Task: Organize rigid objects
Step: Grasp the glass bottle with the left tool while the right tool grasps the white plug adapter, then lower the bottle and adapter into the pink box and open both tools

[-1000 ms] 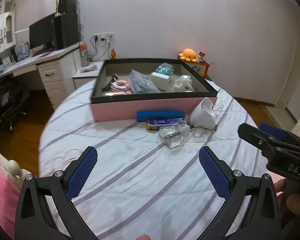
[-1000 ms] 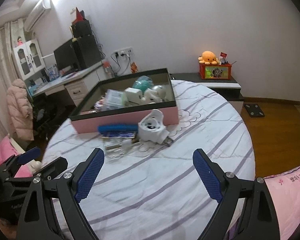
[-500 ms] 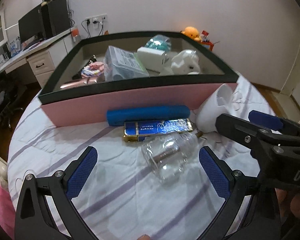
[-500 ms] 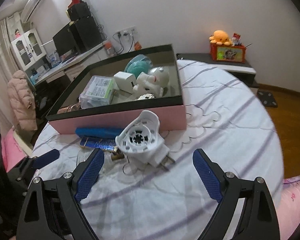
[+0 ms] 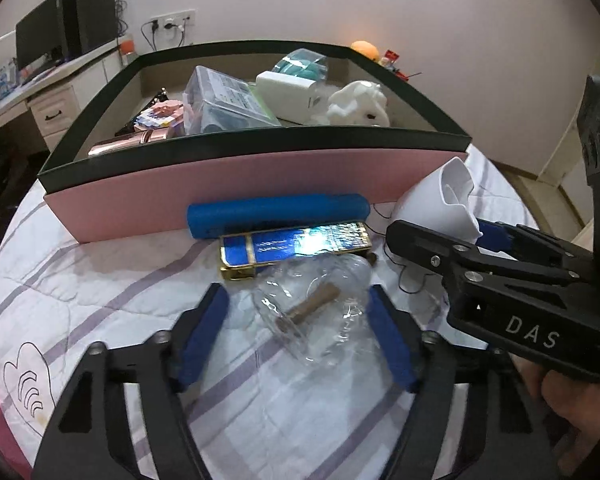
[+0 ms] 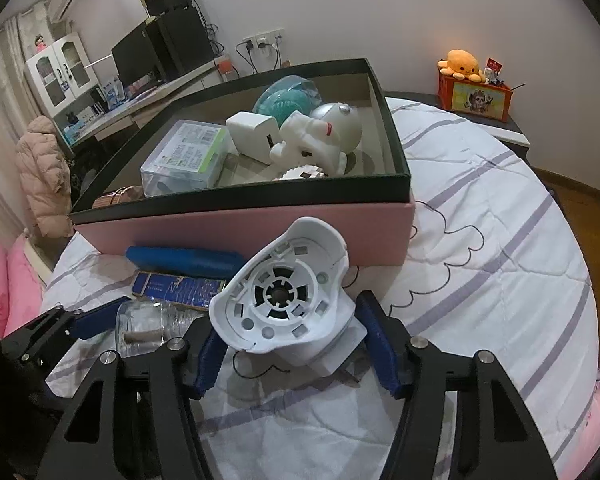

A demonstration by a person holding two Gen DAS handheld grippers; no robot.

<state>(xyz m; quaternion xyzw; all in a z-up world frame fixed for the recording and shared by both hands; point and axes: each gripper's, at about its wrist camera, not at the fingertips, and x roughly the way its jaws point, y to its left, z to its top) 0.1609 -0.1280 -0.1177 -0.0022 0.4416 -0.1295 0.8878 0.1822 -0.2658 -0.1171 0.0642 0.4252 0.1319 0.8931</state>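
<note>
The left gripper (image 5: 298,334) has its jaws set around a clear glass jar (image 5: 316,312) that lies on its side on the striped bedspread (image 5: 112,280). The jaws have just been closing, with the jar between them. The right pad looks to meet the glass, while a sliver of bedspread shows between the left pad and the jar — so no firm grip can be read here.

Just beyond these jaws lies a blue and gold flat case (image 5: 296,246), and beyond that a blue cylinder (image 5: 278,214) rests against the pink wall of the open box (image 5: 220,184). To the right of the jaws, the right-hand tool reaches in across the view.

The right gripper (image 6: 296,352) straddles a white plastic device (image 6: 288,292) with a slotted round face that tilts up toward the camera. Its jaws too have just been closing, with the device between them. The right pad lies close against the device's base and the left pad is partly hidden under its rim — whether they press on it cannot be told.

Left of these jaws is the glass jar, with a blue pad of the left-hand tool beside it. Beyond the jaws stands the box, holding a white astronaut figure (image 6: 320,140), a white block (image 6: 254,134) and a clear packet (image 6: 184,156).
</note>
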